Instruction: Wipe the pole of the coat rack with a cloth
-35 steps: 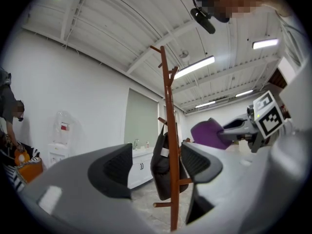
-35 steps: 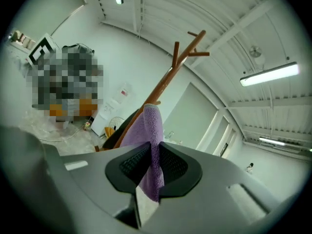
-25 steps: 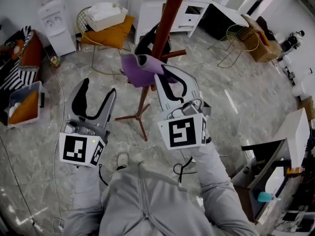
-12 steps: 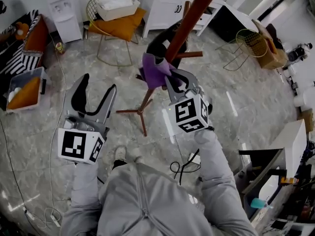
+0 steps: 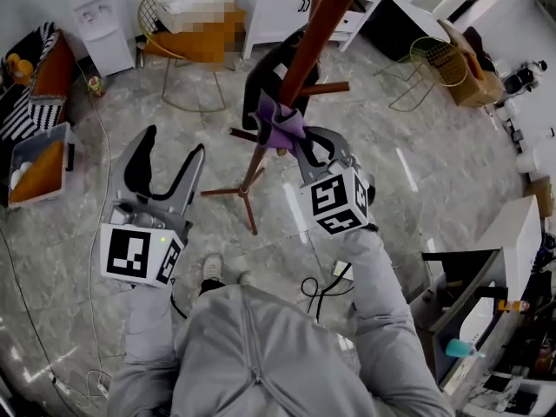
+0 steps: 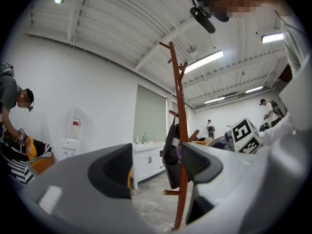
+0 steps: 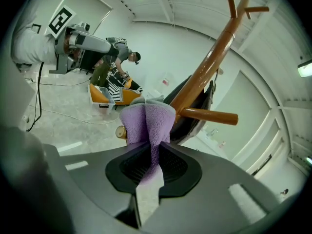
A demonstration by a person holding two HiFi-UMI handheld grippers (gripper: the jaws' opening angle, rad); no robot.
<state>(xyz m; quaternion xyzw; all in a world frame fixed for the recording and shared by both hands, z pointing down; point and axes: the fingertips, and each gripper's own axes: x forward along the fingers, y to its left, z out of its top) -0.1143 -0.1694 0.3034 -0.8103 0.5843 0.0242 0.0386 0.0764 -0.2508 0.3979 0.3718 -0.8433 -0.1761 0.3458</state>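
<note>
The head view looks steeply down from above the person onto the left claw and the right claw. The left claw view faces along its jaws and upward, with the pole well ahead. The right claw view sits close, with the cloth between its jaws and the pole just beyond. All three views share the pole.

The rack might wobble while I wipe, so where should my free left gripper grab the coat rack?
Probably the bare pole just below the purple cloth, approached from your left by the open left gripper: that stretch is slim, straight and nearest that side.
</note>
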